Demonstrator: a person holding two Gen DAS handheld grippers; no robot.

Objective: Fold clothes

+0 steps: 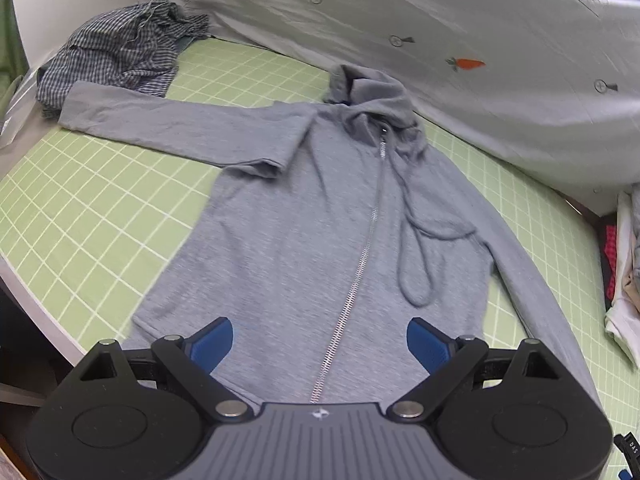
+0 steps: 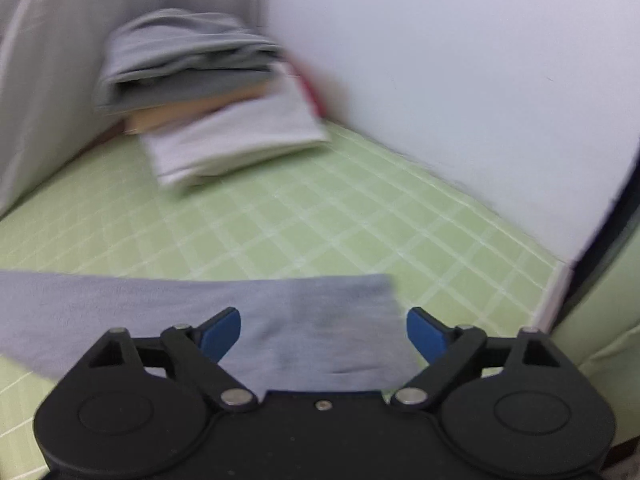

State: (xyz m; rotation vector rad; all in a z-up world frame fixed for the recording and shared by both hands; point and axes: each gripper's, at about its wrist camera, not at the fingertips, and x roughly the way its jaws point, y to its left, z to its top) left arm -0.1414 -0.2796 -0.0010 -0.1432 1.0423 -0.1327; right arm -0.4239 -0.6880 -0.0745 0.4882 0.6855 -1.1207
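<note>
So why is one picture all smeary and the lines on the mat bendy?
Right wrist view: motion blur smears the folded pile and sleeve. Left wrist view: sharper, the hoodie reads clearly. Both views: the fisheye lens curves the mat grid.

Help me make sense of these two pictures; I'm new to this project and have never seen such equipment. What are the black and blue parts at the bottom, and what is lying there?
The black parts are two handheld grippers, one in each of a person's hands, each with a wide-angle camera looking forward along its two blue fingers. One picture comes from the left gripper, the other from the right gripper. Both stand open and hold nothing.

On the green grid-patterned mat lies a grey zip-up hooded sweatshirt, front up, zipped, one sleeve stretched toward a crumpled blue checked shirt. The right gripper hovers over the end of the other grey sleeve; whether it touches it is unclear. Behind, blurred, is a stack of folded clothes. A white carrot-print sheet hangs at the back.
</note>
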